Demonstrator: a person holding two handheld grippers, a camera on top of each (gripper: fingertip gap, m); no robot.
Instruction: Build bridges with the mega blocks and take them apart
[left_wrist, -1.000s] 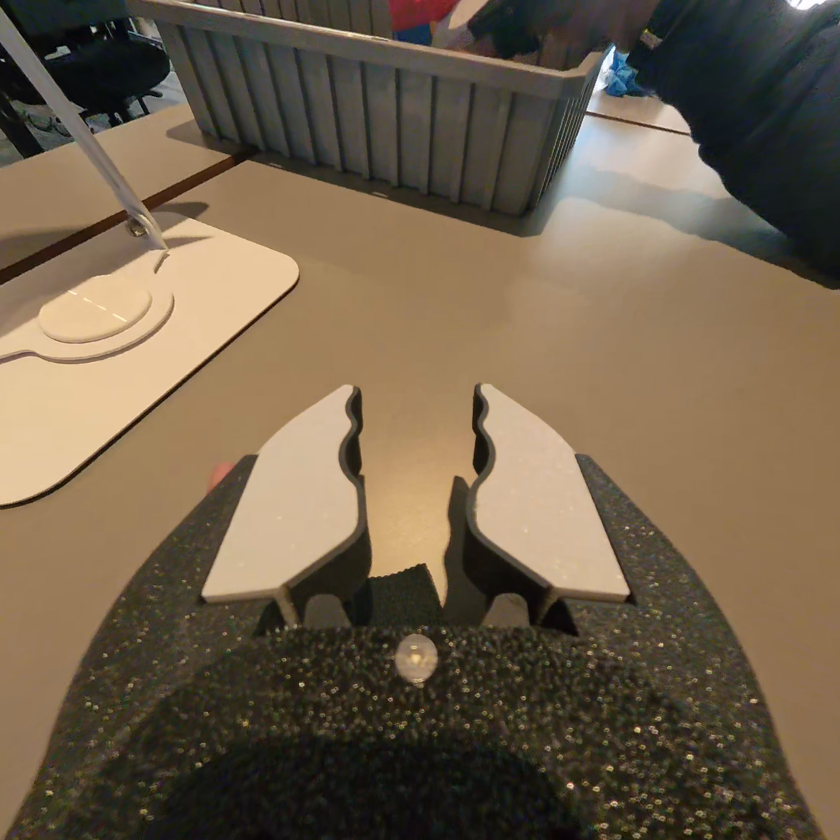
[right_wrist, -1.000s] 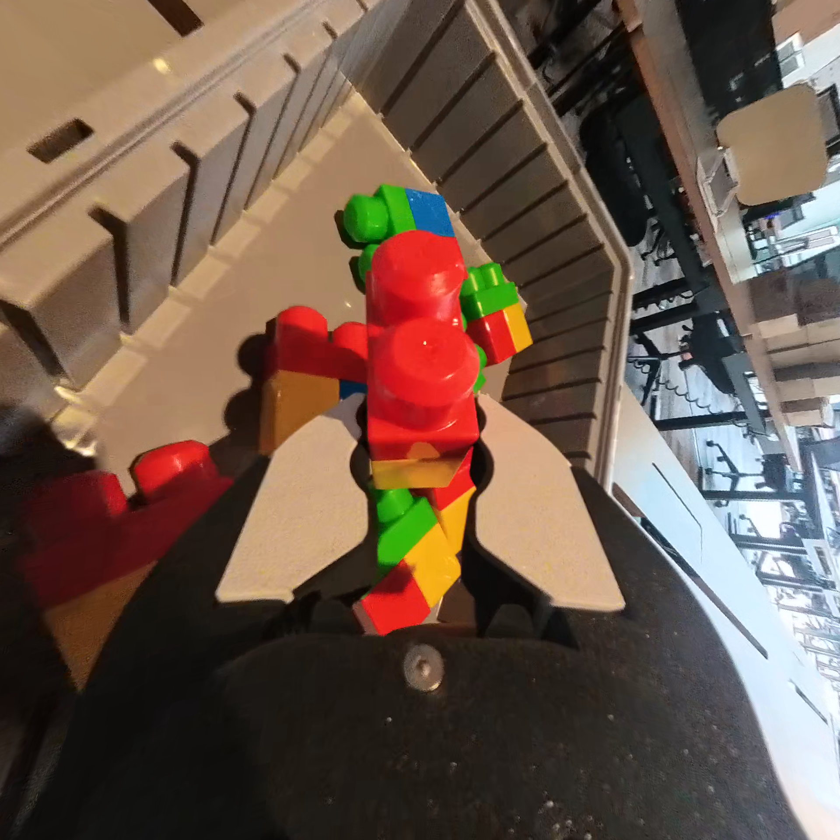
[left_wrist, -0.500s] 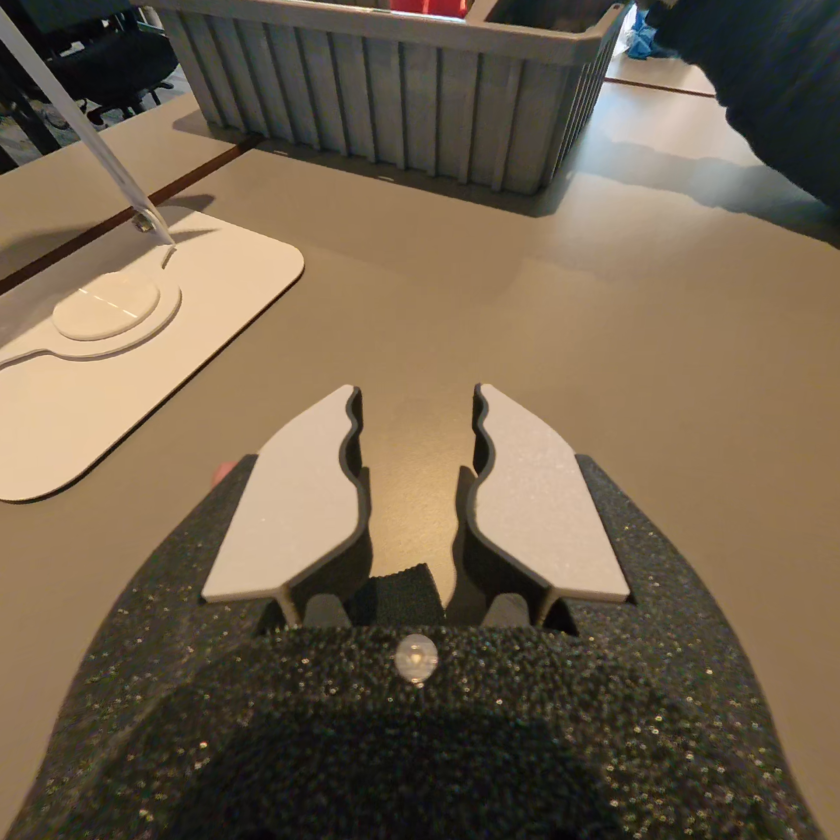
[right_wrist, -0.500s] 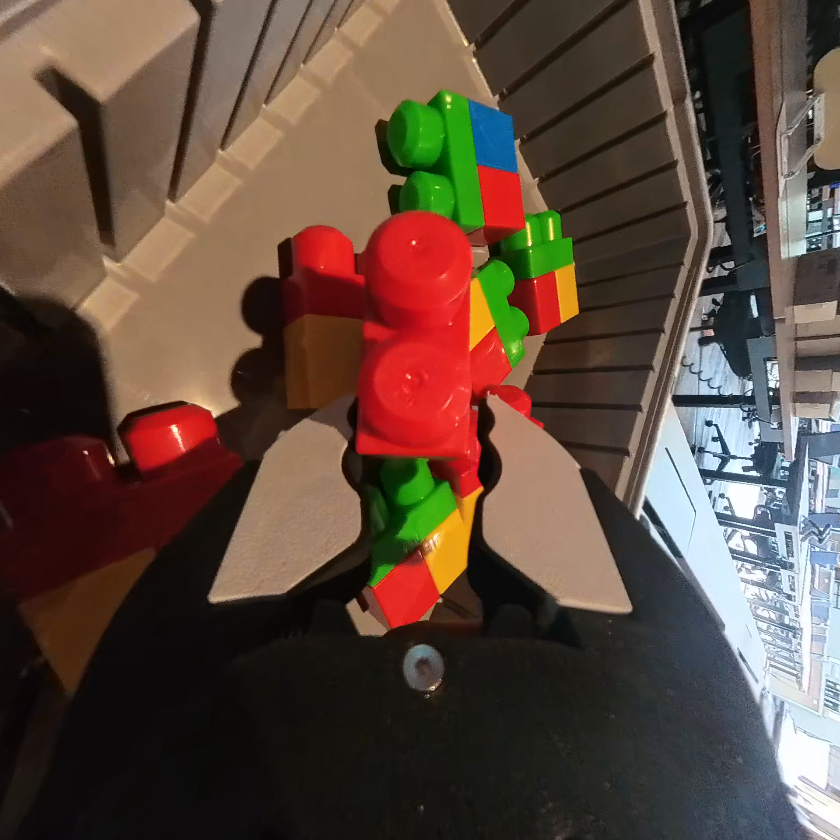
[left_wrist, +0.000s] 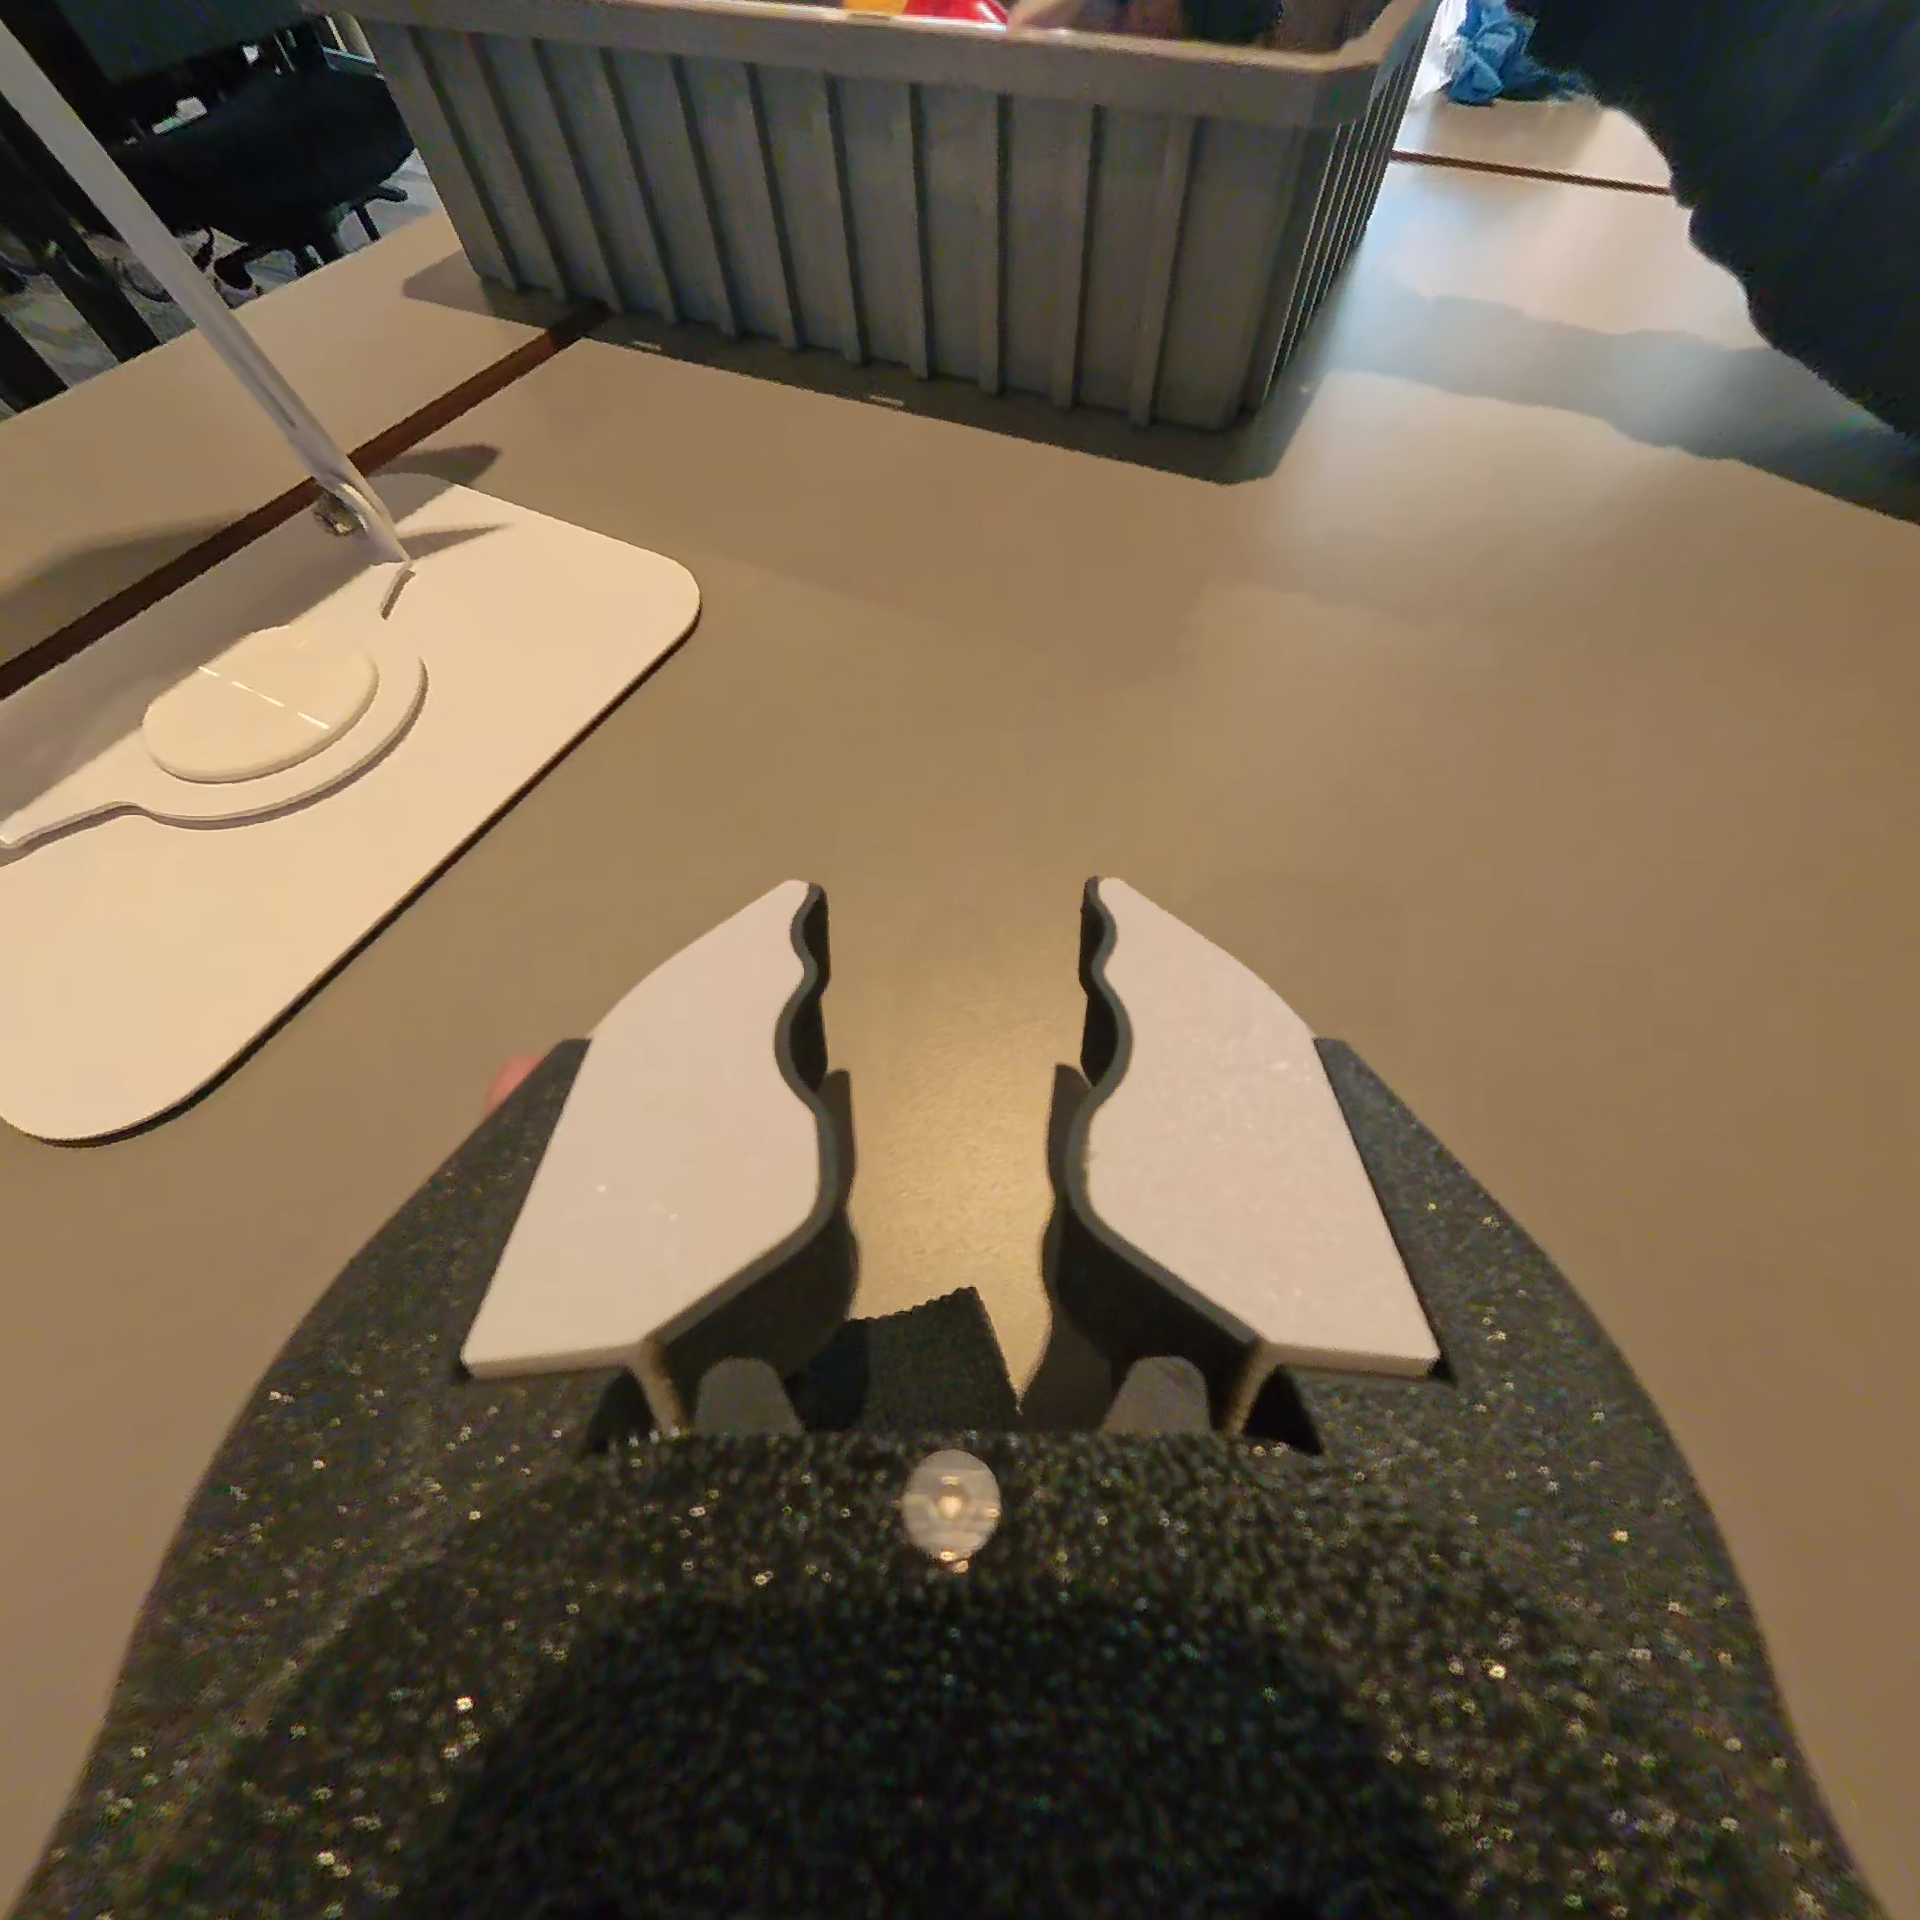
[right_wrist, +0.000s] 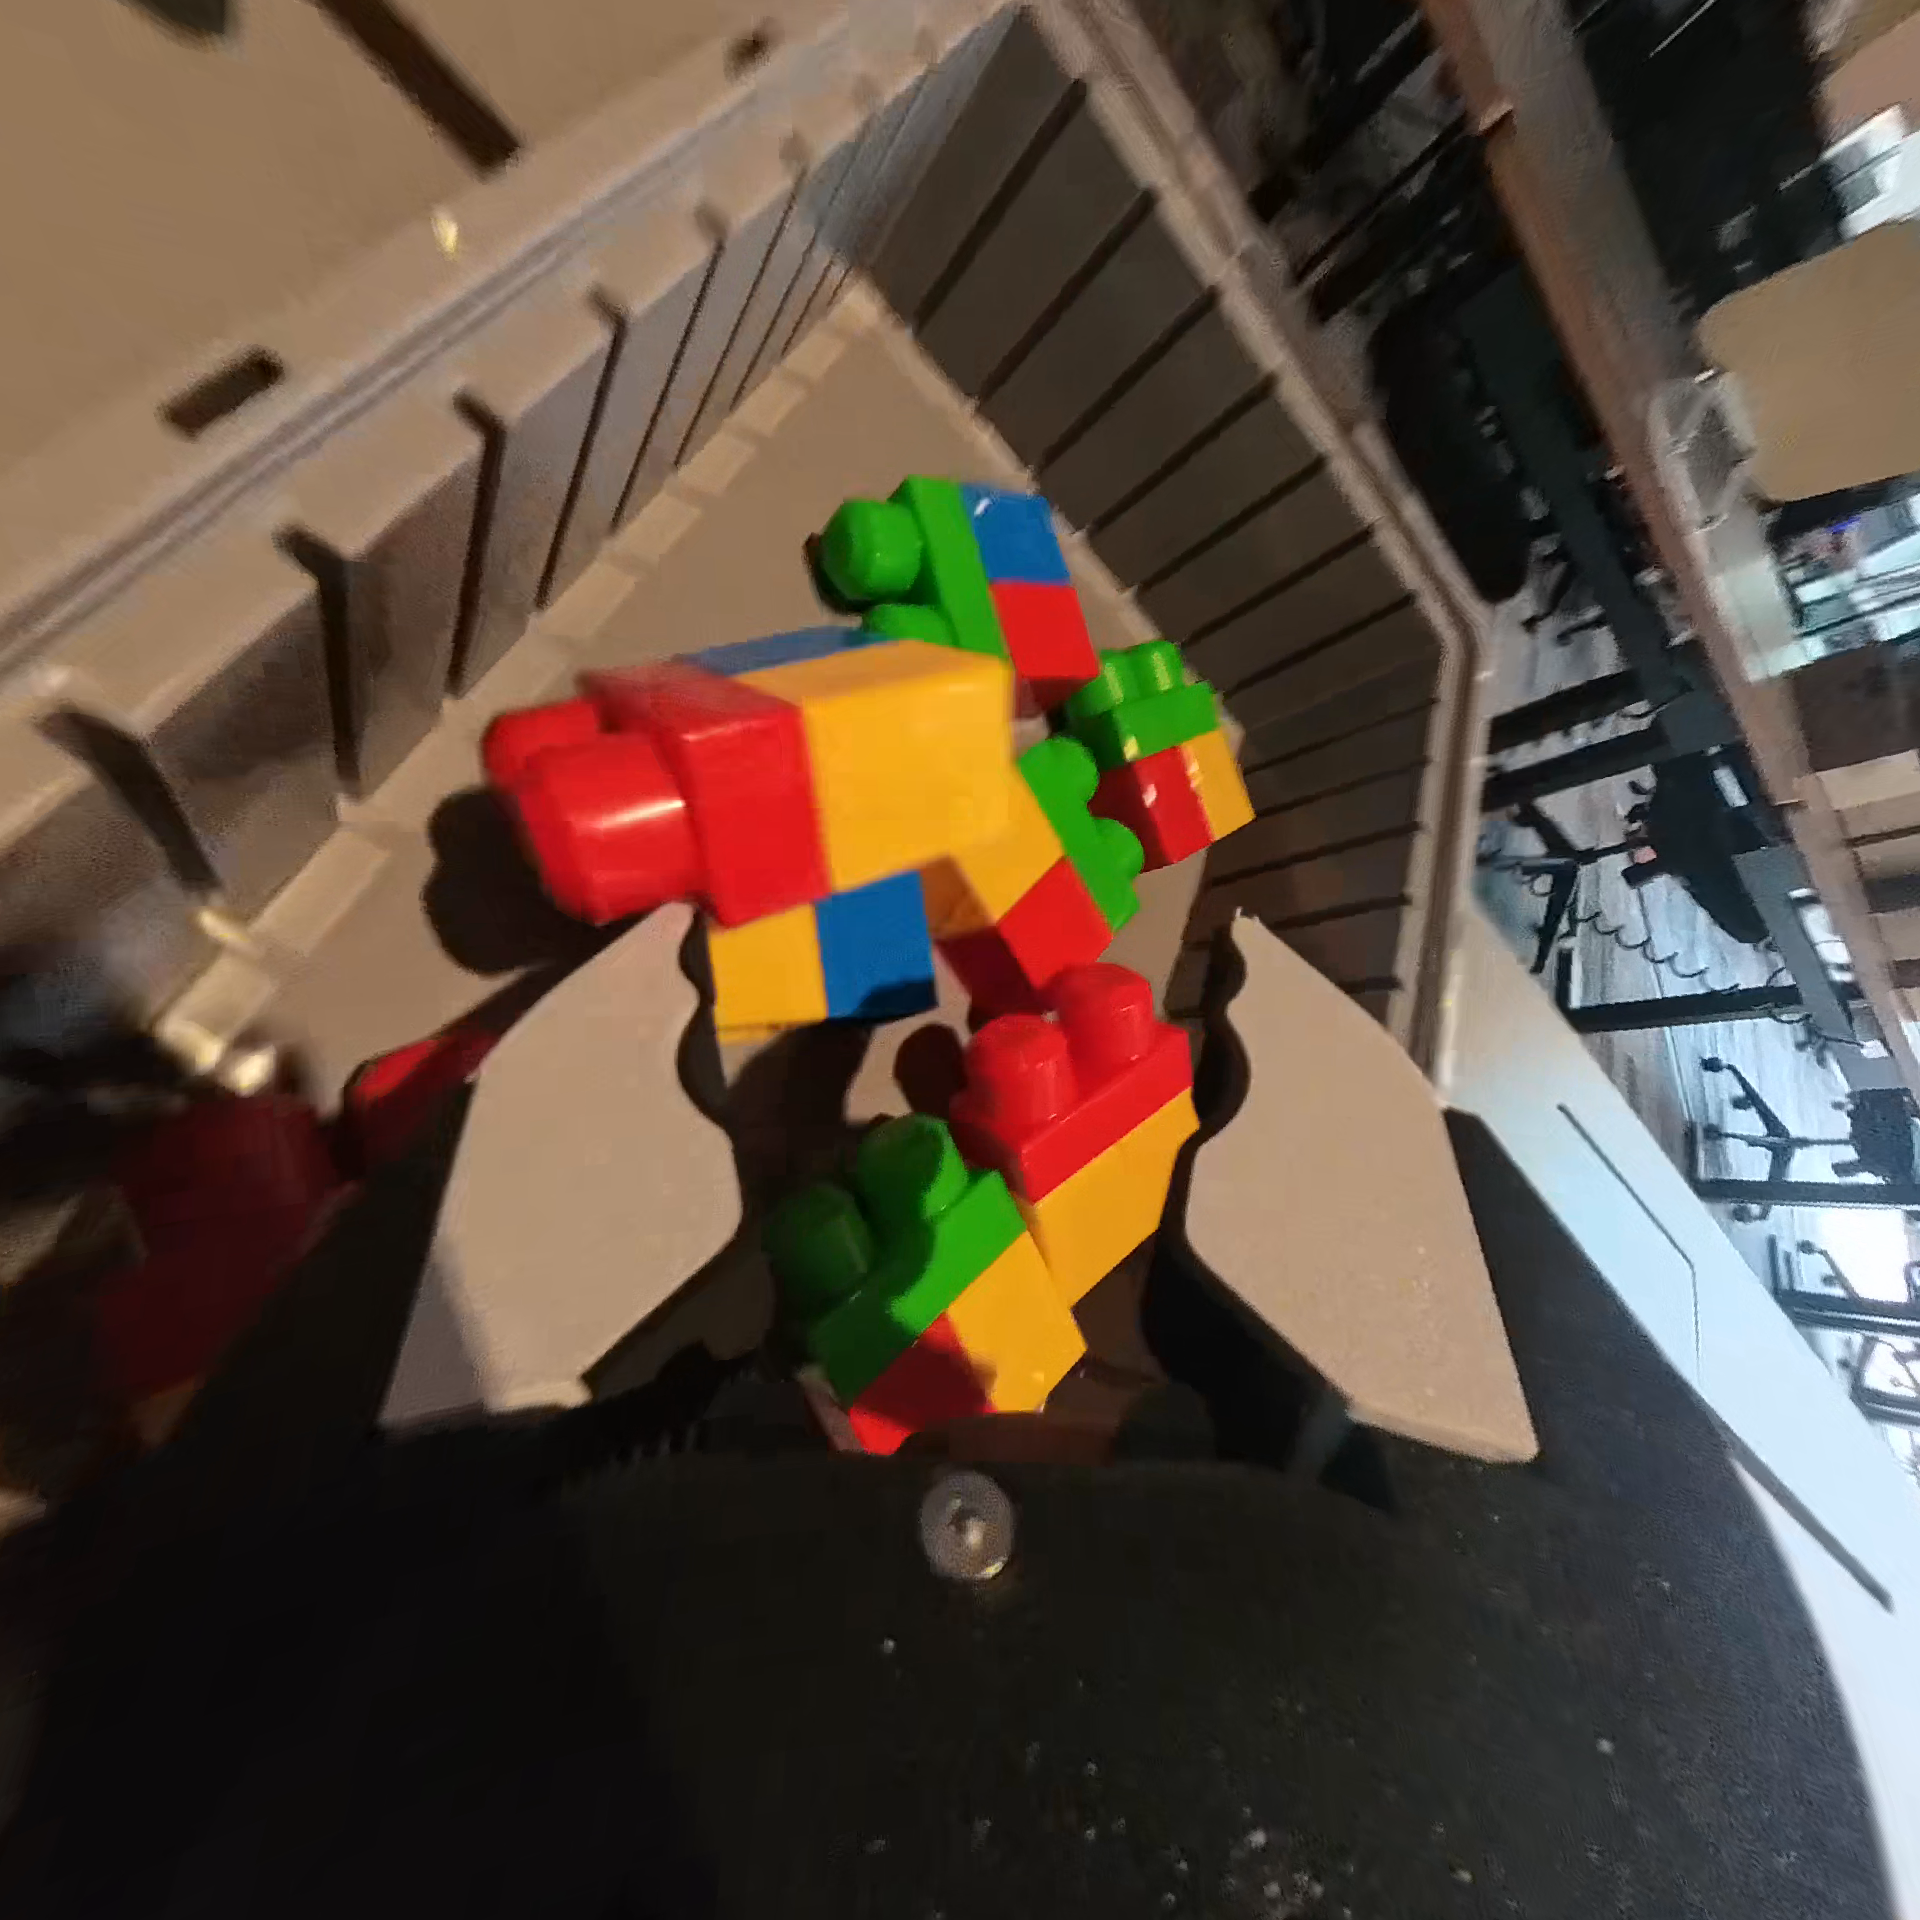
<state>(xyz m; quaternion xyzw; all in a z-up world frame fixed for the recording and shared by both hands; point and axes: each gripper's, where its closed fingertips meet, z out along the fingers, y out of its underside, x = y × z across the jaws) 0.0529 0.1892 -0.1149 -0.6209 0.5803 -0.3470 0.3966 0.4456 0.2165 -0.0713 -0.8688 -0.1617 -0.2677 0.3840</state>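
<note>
In the right wrist view, my right gripper (right_wrist: 961, 935) is open inside the grey bin (right_wrist: 1195, 416), above a heap of mega blocks. A stack with a red top, yellow middle and blue and yellow bottom (right_wrist: 790, 790) lies tilted on its side just past the fingertips, free of them. A red and yellow piece (right_wrist: 1081, 1101) and a green, yellow and red piece (right_wrist: 925, 1278) lie between the fingers, lower in the bin. More green, red and blue pieces (right_wrist: 987, 582) lie beyond. In the left wrist view, my left gripper (left_wrist: 951, 914) is open and empty over the tan table (left_wrist: 1351, 831).
The grey ribbed bin (left_wrist: 935, 208) stands at the far side of the table in the left wrist view. A white lamp base (left_wrist: 260, 779) with a slanted stem lies at the left. A dark sleeve (left_wrist: 1818, 208) reaches in at the top right. One gripper's finger ends stand about 40 centimetres off the other's.
My right gripper has opened and let go of the red-topped stack, which has tipped onto its side on the heap. My left gripper stays open and has barely shifted.
</note>
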